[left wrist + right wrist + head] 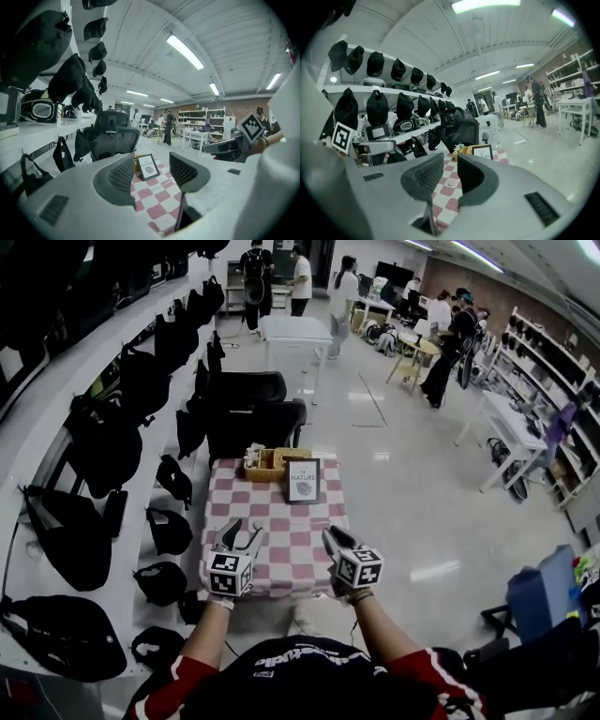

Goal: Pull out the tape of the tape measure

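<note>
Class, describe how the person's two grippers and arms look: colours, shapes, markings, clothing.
The left gripper and right gripper have pale grey bodies and two dark grey, curved jaws with mesh-textured pads. Each carries a cube of black-and-white square markers. The sleeves are red, on a dark top.

The tablecloth (pixel 281 542) is red-and-white checked, the sign (pixel 303 480) black-framed, the left gripper (pixel 242 536) grey with black-and-white markers.
</note>
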The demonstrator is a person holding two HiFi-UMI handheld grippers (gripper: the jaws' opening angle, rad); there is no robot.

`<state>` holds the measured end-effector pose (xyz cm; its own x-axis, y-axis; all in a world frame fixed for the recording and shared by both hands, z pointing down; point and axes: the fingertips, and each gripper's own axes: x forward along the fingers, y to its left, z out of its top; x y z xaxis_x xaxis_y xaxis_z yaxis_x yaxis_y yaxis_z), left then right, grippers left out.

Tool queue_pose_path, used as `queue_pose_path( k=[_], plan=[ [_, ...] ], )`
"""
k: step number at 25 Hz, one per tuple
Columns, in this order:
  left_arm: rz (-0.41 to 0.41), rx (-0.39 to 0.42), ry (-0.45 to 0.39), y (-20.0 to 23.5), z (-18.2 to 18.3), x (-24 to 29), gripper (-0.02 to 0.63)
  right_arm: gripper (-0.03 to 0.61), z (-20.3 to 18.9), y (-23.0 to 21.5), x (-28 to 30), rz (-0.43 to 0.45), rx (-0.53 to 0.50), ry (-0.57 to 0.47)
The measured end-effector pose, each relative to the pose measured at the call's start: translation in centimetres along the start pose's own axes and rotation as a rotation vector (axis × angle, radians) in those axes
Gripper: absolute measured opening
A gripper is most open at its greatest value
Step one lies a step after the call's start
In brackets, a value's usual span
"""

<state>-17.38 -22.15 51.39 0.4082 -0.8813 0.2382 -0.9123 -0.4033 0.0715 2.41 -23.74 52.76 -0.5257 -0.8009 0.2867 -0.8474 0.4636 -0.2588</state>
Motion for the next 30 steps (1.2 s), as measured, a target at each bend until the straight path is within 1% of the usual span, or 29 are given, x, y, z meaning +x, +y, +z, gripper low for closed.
queue_pose_path(
  k=[1,5,10,14,18,22,30],
  plan=[
    [0.002,-0.003,-0.005,-0.1,0.2,-0.6,0.232,0.081,0.5,0.5,-0.5,-0.002,-0.010,-0.008],
    [0.004,-0.002,-0.035,-0.8,1.3,-2.5,0.232,0.081,0.6,0.4,-2.0,-0.005,-0.055,-0.019],
    [0.010,0.001,-0.096,-2.0,4.0,-4.3,0.232,0.077,3.2,0.7,-3.7,0.001,-0.070,-0.064],
    [0.030,0.014,-0.126,-3.0,5.8,-5.5,0.232,0.077,4.9,0.8,-5.2,0.020,-0.096,-0.097],
    [0.049,0.017,-0.153,-4.7,7.4,-6.8,0.232,0.077,6.4,0.1,-8.0,0.023,-0.110,-0.122],
    [0.076,0.033,-0.188,-6.2,9.0,-8.5,0.232,0.077,8.0,-0.9,-11.1,0.016,-0.122,-0.170],
    [0.123,0.068,-0.234,-8.4,10.9,-11.5,0.231,0.077,8.9,-2.2,-15.9,0.000,-0.122,-0.211]
  ],
)
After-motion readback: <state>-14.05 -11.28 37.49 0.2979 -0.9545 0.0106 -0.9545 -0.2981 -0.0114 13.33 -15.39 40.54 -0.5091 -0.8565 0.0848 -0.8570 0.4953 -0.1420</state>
